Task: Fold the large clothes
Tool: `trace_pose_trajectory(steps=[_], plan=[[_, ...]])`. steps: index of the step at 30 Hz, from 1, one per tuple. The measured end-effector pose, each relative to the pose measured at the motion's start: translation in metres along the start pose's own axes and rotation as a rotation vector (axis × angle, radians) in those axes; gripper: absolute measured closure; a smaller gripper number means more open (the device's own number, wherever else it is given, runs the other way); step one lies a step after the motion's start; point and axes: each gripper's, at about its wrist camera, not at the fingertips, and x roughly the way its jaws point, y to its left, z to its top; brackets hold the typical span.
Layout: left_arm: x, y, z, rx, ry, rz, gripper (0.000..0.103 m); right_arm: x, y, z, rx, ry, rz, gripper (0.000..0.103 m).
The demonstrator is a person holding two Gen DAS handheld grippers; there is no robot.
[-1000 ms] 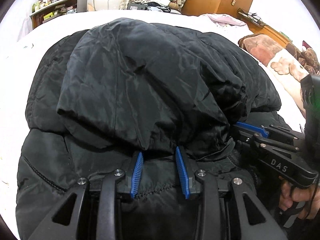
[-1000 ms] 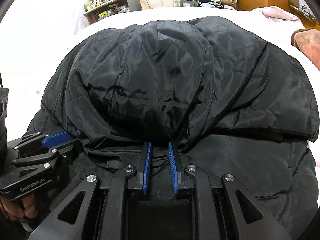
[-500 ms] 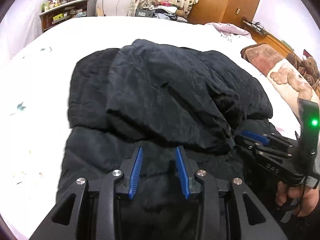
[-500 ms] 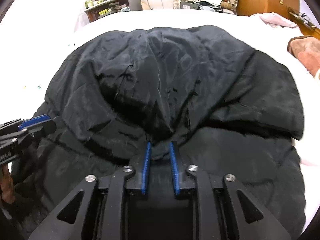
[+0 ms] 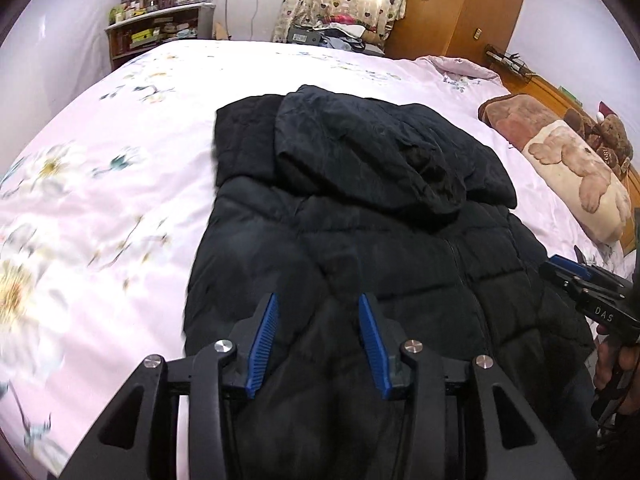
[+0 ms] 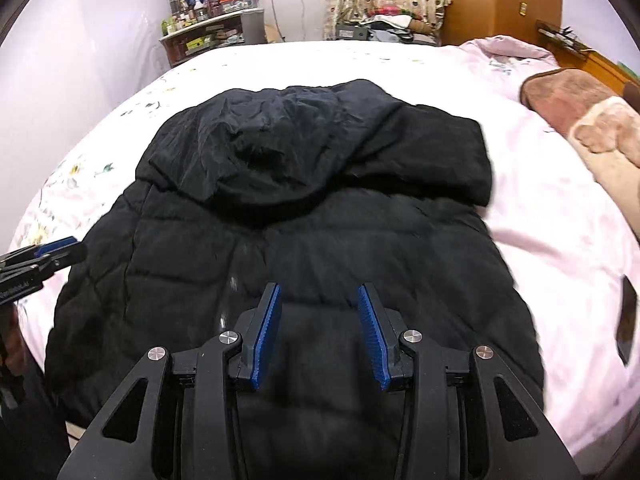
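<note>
A black quilted puffer jacket (image 5: 380,240) lies flat on the bed, its hood (image 5: 360,148) folded down over the upper body. It also shows in the right wrist view (image 6: 300,240). My left gripper (image 5: 318,312) is open and empty, raised above the jacket's near left part. My right gripper (image 6: 318,300) is open and empty, raised above the jacket's near middle. The right gripper shows at the right edge of the left wrist view (image 5: 584,284); the left gripper shows at the left edge of the right wrist view (image 6: 44,256).
The bed has a pink floral sheet (image 5: 100,184). A brown and cream teddy-bear pillow (image 5: 560,160) lies at the right. A dark flat object (image 6: 626,320) lies on the sheet right of the jacket. Shelves (image 5: 156,32) and a wooden wardrobe (image 5: 460,4) stand beyond the bed.
Both grippers let go of the hood's edge, opened, and pulled back and up from the jacket. The hood now lies folded over the jacket's body.
</note>
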Motion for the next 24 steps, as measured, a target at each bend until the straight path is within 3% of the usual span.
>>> trace_pose_trajectory(steps=[15, 18, 24], plan=[[-0.044, 0.024, -0.055, -0.047, -0.012, 0.054, 0.050, -0.054, -0.030, -0.049, 0.086, -0.013, -0.056, 0.061], [-0.045, 0.031, -0.064, -0.062, -0.005, 0.067, 0.049, -0.058, -0.046, -0.056, 0.129, -0.007, -0.064, 0.051], [-0.036, 0.039, -0.078, -0.082, 0.028, 0.079, 0.048, -0.060, -0.075, -0.067, 0.198, -0.001, -0.093, 0.050]])
